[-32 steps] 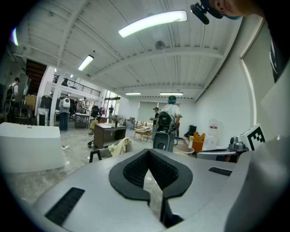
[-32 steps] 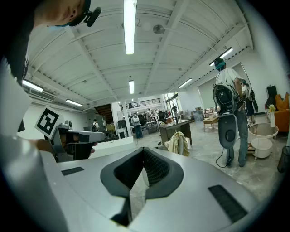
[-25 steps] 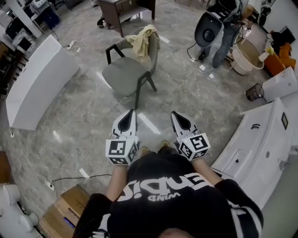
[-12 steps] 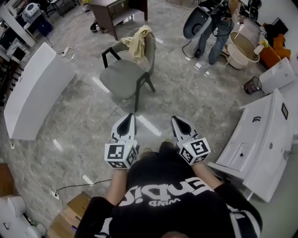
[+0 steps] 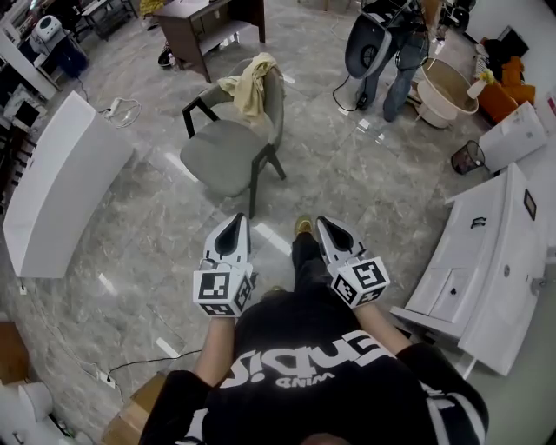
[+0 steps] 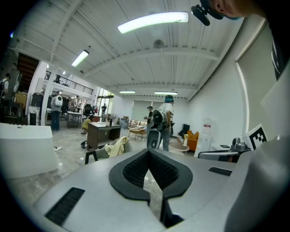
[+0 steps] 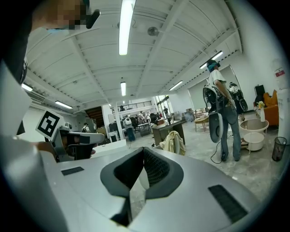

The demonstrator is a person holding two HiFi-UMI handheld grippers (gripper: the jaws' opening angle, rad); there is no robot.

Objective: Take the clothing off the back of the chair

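1. The clothing (image 5: 250, 83), a pale yellow garment, hangs draped over the top of the chair's backrest, bunched at one end of it.
2. The chair (image 5: 219, 155) is grey and padded with dark legs. It stands on the marble floor (image 5: 365, 187), ahead of me and a little to the left.
3. My left claw (image 5: 241, 218) is clenched with nothing between its jaws. I hold it low in front of my body, pointing toward the chair and well apart from it.
4. My right claw (image 5: 323, 221) sits just beside the left, also clenched and empty, its jaws meeting at the tips.
5. Beyond the chair stands a dark brown counter (image 5: 208, 24).
6. Far right, a person in jeans (image 5: 395, 52) stands near a beige tub (image 5: 447, 91).
7. A long white panel (image 5: 61, 191) lies to my left and a white cabinet (image 5: 486, 261) to my right.
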